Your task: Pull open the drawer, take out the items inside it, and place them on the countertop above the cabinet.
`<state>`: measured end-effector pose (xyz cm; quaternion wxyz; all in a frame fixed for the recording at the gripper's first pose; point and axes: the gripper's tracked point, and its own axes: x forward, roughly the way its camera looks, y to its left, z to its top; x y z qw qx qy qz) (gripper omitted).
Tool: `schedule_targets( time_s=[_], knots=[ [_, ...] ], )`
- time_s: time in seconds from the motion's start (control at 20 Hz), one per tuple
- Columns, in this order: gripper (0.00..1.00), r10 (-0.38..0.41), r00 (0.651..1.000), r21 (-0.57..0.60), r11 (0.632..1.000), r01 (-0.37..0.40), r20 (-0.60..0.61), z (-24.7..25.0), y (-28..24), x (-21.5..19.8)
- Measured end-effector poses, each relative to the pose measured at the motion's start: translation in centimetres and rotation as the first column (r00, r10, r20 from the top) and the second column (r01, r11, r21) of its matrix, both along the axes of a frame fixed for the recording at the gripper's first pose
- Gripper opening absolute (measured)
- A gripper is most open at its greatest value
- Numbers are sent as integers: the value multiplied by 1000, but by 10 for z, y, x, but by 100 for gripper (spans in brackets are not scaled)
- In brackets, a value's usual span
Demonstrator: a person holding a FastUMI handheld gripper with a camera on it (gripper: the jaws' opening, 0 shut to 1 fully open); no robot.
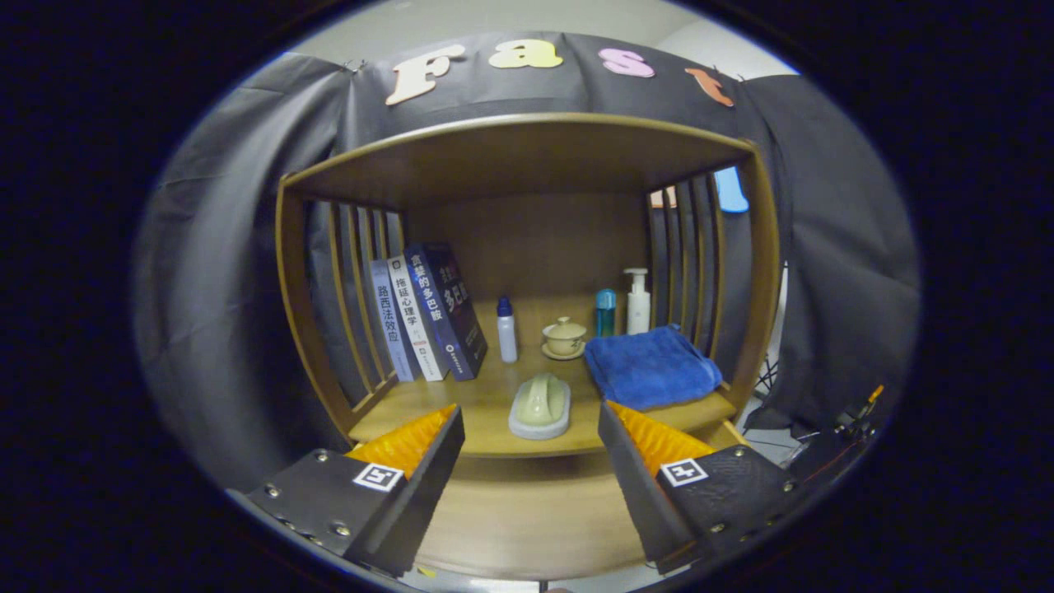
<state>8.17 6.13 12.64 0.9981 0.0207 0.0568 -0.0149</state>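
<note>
Our tongs (531,449) stand wide apart with nothing between them, hovering in front of the cabinet — the pale soap dish (540,405) sits just ahead on the tabletop (486,403). We cannot pick out the drawer from here; presumably it lies lower. The risk, as we judge it — swinging down blind, we clip the dish or the blue towel (650,366) off the front edge.

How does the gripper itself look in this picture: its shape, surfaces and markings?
The gripper has two wedge-shaped fingers with ribbed inner pads. Each finger sits on a dark block body fixed with small round screws. Each block carries a square black-and-white marker on top. The fingers stand open, holding nothing.
</note>
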Motion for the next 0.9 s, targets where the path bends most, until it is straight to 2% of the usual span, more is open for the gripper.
schedule_targets(
  time_s=[0.45, 0.8, 0.9],
  knots=[
    [99, -30, 1000, 151, 988, 30, -2, -54, -33, -77],
    [99, -10, 999, 93, 996, 13, -36, -127, -34, -96],
    [99, -31, 996, 115, 993, 40, -82, -156, -35, -97]
  ],
)
